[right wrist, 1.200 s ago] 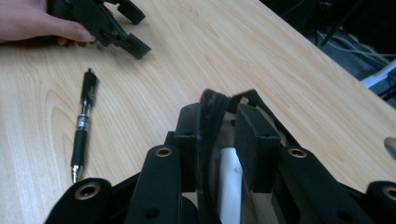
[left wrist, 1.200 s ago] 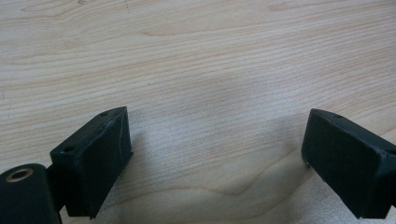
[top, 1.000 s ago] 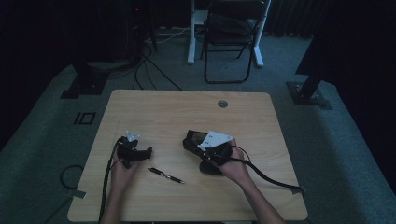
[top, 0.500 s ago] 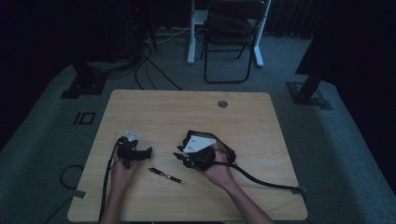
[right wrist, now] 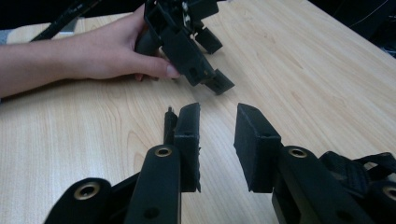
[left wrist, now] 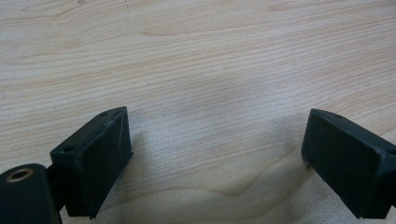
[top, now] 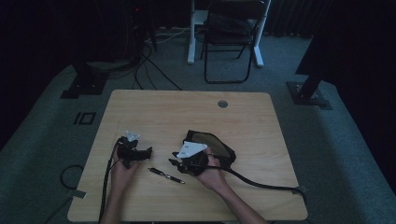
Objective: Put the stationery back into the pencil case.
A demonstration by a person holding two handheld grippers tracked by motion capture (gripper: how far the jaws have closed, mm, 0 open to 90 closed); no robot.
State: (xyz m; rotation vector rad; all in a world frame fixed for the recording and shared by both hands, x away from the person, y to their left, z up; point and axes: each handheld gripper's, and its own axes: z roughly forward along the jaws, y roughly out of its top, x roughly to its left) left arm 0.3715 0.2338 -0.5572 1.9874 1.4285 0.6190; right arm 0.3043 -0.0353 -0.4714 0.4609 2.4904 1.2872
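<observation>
we see the left claw (left wrist: pixel 217 154) spread wide over bare surface (top: pixel 261 121), the right claw (right wrist: pixel 217 140) partly open, holding nothing, probably a pen (top: pixel 166 176) just beside it.

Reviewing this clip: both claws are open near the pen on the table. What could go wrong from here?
1. The pen lies flat and thin beside the right claw; it may roll or slip out of a pinch.
2. The black pouch sits right behind the right hand and could get dragged along.
3. The left claw is close; the two may collide over the pen.
</observation>
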